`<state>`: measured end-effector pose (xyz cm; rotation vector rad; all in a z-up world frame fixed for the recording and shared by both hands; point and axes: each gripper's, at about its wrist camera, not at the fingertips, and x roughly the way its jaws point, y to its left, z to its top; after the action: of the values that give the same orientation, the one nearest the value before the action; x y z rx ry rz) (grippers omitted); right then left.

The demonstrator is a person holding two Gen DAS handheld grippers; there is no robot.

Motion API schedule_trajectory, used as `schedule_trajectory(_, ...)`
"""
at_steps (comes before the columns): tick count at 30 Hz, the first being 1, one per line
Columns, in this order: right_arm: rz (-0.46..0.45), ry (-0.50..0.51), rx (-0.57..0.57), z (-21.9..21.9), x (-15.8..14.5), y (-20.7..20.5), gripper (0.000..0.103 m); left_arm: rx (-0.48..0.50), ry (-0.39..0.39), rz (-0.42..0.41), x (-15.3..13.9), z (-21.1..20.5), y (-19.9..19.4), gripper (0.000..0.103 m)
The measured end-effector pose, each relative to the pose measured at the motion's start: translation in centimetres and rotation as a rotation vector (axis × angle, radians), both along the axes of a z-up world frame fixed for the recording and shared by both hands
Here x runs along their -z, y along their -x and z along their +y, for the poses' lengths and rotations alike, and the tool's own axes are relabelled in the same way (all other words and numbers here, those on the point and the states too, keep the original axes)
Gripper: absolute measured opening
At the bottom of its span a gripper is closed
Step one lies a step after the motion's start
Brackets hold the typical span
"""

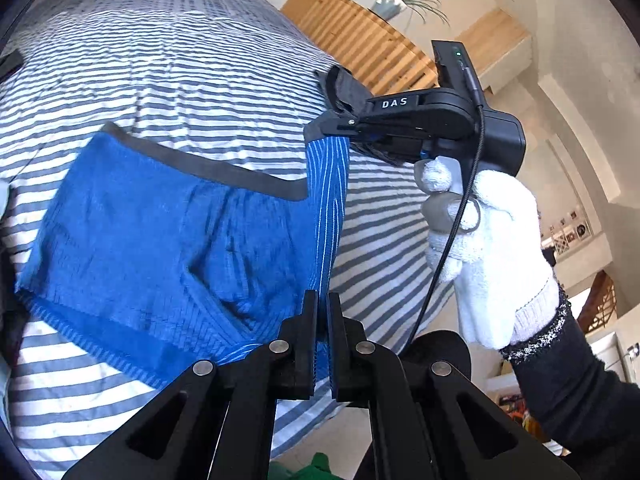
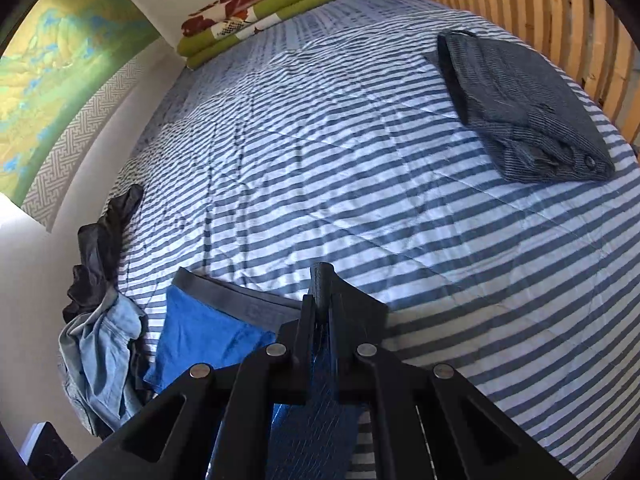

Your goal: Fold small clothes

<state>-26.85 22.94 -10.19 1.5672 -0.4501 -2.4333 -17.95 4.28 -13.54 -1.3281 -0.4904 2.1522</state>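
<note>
Blue boxer briefs [image 1: 160, 240] with a dark grey waistband [image 1: 224, 170] lie partly lifted over the striped bed cover [image 1: 160, 80]. My left gripper [image 1: 323, 308] is shut on the lower edge of the briefs' right side. My right gripper [image 1: 320, 126], held by a white-gloved hand [image 1: 492, 240], is shut on the waistband corner, and the cloth hangs stretched between the two. In the right wrist view the right gripper [image 2: 323, 308] pinches the grey waistband [image 2: 240, 300], with blue fabric [image 2: 200, 336] spread to its left and under the jaws.
A folded dark grey garment [image 2: 520, 112] lies at the bed's far right, beside a wooden slatted rail [image 2: 540, 20]. A pile of black and light blue clothes [image 2: 100, 320] sits at the bed's left edge. Folded green patterned bedding [image 2: 256, 12] lies at the head.
</note>
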Motion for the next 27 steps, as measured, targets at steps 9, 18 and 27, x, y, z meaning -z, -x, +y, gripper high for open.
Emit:
schedule_trajectory(9,-0.031,-0.099,-0.144,-14.8,2.0,3.0,0.005,-0.212,-0.029,-0.069,3.2,-14.0,-1.6,0.003)
schedule_trajectory(18,-0.067,-0.21,-0.196,-23.4,5.4,5.5,0.005,-0.298,-0.048,-0.109,6.5,-20.5,-1.1,0.003)
schedule_trajectory(27,-0.116,-0.219,-0.236,-25.9,7.7,7.5,0.025,-0.338,-0.053,-0.146,7.8,-22.5,-1.2,0.004)
